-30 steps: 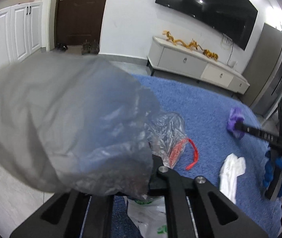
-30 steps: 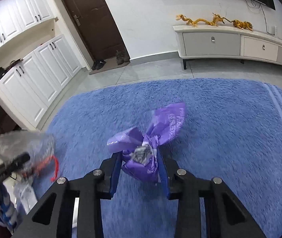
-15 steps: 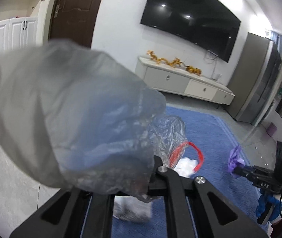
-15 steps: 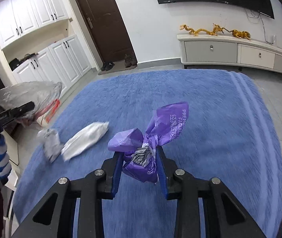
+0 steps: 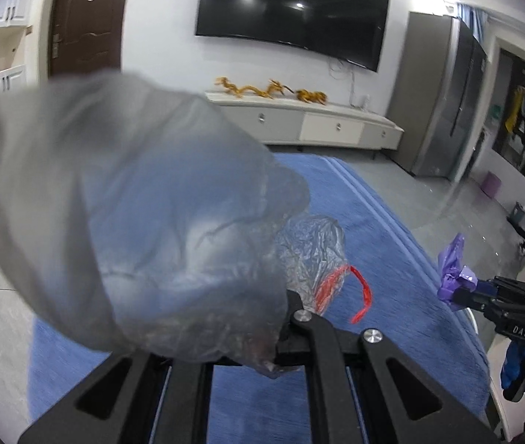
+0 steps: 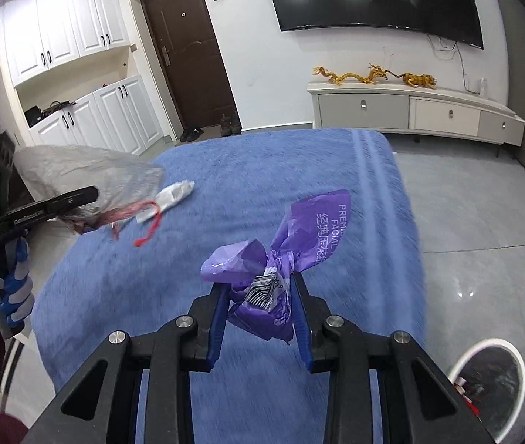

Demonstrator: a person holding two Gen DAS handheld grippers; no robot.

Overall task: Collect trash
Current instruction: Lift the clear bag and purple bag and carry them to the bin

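My left gripper point(image 5: 281, 336) is shut on a clear plastic bag point(image 5: 133, 203) with red print and a red strip; the bag billows over most of the left wrist view and hides the fingertips. It also shows in the right wrist view point(image 6: 88, 177), held up at the left. My right gripper point(image 6: 258, 296) is shut on a crumpled purple wrapper point(image 6: 270, 270) above the blue rug point(image 6: 262, 170). The wrapper also shows in the left wrist view point(image 5: 454, 273). A white crumpled piece of trash point(image 6: 173, 194) lies on the rug. A white-rimmed bin point(image 6: 488, 381) stands at lower right.
A white TV cabinet point(image 6: 410, 111) with gold dragon figures stands against the far wall under a TV. White cupboards point(image 6: 88, 118) and a brown door point(image 6: 188, 55) are at the left. Grey tiled floor point(image 6: 484, 203) surrounds the rug.
Both grippers have swung to the right and lifted, still holding their trash. The white-rimmed bin has come into the right wrist view at lower right.
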